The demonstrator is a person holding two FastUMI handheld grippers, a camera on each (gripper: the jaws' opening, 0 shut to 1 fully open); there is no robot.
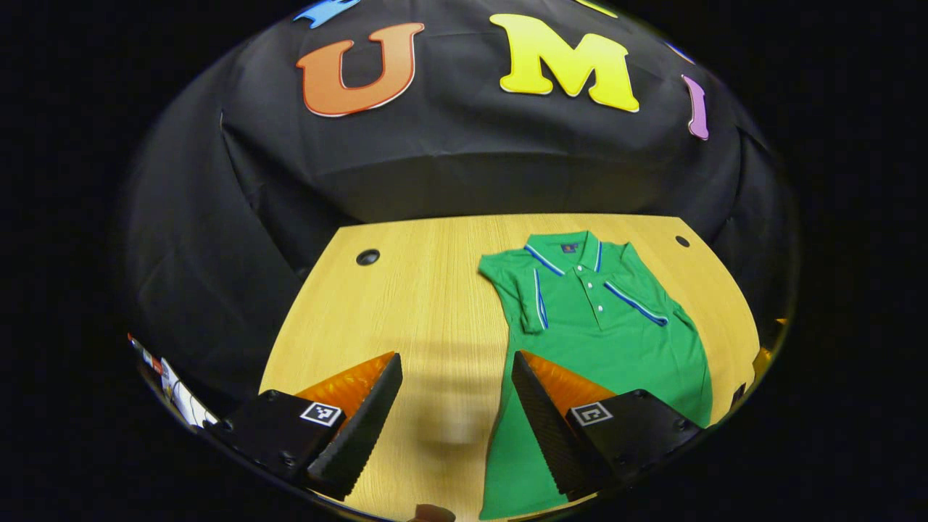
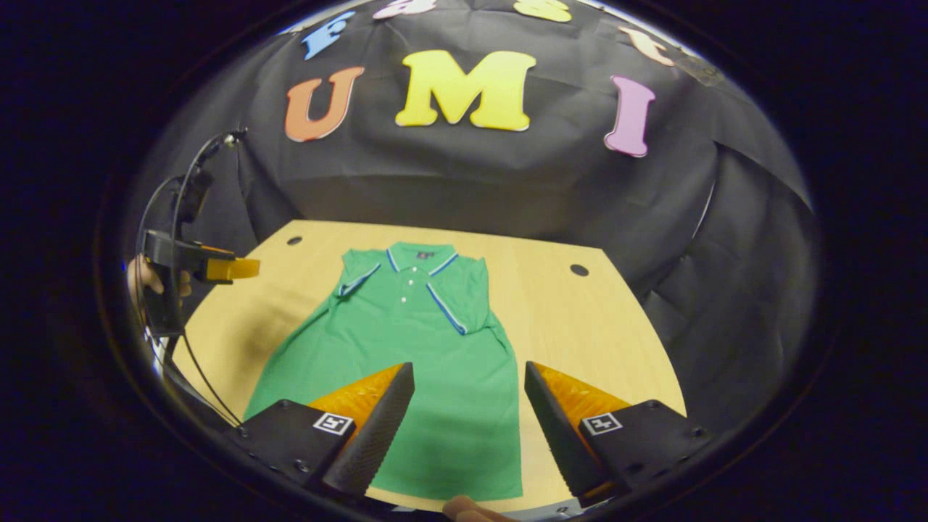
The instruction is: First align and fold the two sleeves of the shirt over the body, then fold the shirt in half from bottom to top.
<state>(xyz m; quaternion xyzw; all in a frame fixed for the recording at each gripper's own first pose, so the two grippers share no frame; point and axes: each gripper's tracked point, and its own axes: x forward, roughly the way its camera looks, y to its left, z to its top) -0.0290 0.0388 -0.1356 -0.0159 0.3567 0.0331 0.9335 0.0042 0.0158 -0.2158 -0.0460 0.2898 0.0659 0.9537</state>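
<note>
Both grippers stand with jaws spread wide and nothing between them. In the left gripper view the left gripper (image 1: 457, 395) fills the lower middle of the frame, its two wedge-shaped fingers ribbed along their inner faces, each carrying a small square black-and-white marker on its blocky base. The right gripper (image 2: 470, 402) sits the same way at the bottom of the right gripper view, equally wide.

A green polo shirt (image 2: 420, 348) lies flat on the table, collar toward the far edge and hem toward the camera. Its knit looks smooth and matte, with blue-and-white striped trim on the collar and sleeve cuffs and a short placket of pale buttons. Both short sleeves are folded inward over the chest, so the cuffs slant across the body. In the left gripper view the shirt (image 1: 616, 326) lies in the centre-right of the frame, partly behind the right-hand finger; in the right gripper view it lies in the centre, seen between and beyond the fingers.

Beneath it the table (image 2: 580, 326) is pale wood-grain laminate with a curved far edge and two round dark holes near the far corners.

At the left edge of the right gripper view the left gripper (image 2: 235, 268) appears side-on above the table's edge, held by a hand (image 2: 145, 279), with a thin cable looping from it.
</note>
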